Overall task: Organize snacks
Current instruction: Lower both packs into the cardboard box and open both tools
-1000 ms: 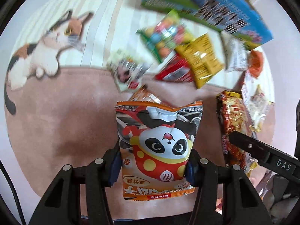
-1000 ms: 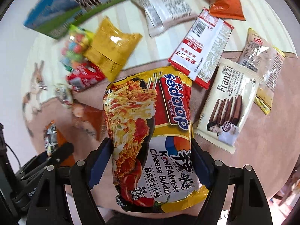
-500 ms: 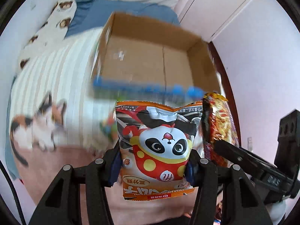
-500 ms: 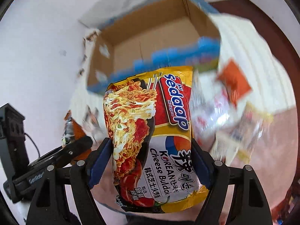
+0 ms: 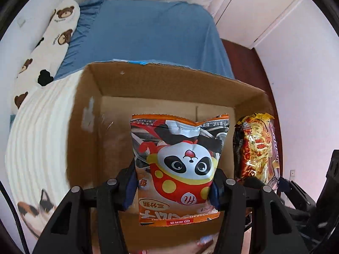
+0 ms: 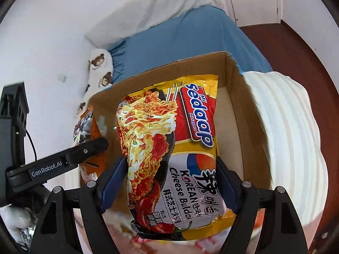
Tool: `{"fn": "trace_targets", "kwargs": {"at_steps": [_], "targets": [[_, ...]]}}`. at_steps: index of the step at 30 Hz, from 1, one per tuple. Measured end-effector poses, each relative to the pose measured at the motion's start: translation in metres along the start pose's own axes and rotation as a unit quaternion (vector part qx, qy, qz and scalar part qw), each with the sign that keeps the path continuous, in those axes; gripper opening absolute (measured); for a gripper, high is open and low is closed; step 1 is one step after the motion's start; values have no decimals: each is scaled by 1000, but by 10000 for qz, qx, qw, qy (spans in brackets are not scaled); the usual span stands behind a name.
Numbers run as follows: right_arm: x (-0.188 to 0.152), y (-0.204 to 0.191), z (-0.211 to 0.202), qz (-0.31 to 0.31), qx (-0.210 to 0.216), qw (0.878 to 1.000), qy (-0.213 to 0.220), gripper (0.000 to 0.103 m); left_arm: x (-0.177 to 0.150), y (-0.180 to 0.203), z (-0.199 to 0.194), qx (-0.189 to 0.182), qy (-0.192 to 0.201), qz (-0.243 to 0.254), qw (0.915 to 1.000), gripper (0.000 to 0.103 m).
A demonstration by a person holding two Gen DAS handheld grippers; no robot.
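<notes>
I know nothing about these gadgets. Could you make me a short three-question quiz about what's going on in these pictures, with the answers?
1. True or false: the cardboard box already holds several snacks.
2. Which packet does the left gripper hold? A) panda snack bag B) noodle packet C) nothing
3. Fill in: both packets hang above the open ____.

Key:
1. False: the part of the box floor that shows is bare.
2. A: the right gripper holds the noodle packet.
3. Cardboard box, which sits on the striped blanket.
</notes>
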State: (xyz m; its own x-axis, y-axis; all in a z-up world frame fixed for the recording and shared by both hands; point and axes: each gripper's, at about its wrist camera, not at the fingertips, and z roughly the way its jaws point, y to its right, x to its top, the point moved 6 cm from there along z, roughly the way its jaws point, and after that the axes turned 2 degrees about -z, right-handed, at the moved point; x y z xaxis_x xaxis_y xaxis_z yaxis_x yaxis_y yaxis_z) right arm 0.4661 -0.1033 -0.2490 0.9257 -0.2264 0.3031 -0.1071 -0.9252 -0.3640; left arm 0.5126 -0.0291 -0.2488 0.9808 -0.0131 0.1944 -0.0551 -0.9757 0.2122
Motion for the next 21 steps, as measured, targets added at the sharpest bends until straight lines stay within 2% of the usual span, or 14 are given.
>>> {"fn": "trace_targets", "kwargs": {"at_steps": [5,8,10,11,12,13,21], "targets": [[33,14,53,-9,-94,9997,-204,82,22,-7,36,215,-206,-30,9996,52],[38,19,75,-17,-96,9995,-285,83,29,-12,56,346,-345,-14,9988,52],[36,26,94,23,-125,9986,-522,85,31,-16,66,453,-384,9,9982,58],[39,30,103,30,-146,9981,-598,88,30,-17,67,480,-382,16,9981,70],[41,33,108,-4,-222,9980,-599,97,30,-18,70,473,-367,14,9982,83],[42,36,111,-86,-315,9977,-595,101,30,-19,71,468,-348,-2,9983,86],[38,49,107,-280,-465,9968,-588,101,20,-24,63,454,-201,-58,9987,87]]}}
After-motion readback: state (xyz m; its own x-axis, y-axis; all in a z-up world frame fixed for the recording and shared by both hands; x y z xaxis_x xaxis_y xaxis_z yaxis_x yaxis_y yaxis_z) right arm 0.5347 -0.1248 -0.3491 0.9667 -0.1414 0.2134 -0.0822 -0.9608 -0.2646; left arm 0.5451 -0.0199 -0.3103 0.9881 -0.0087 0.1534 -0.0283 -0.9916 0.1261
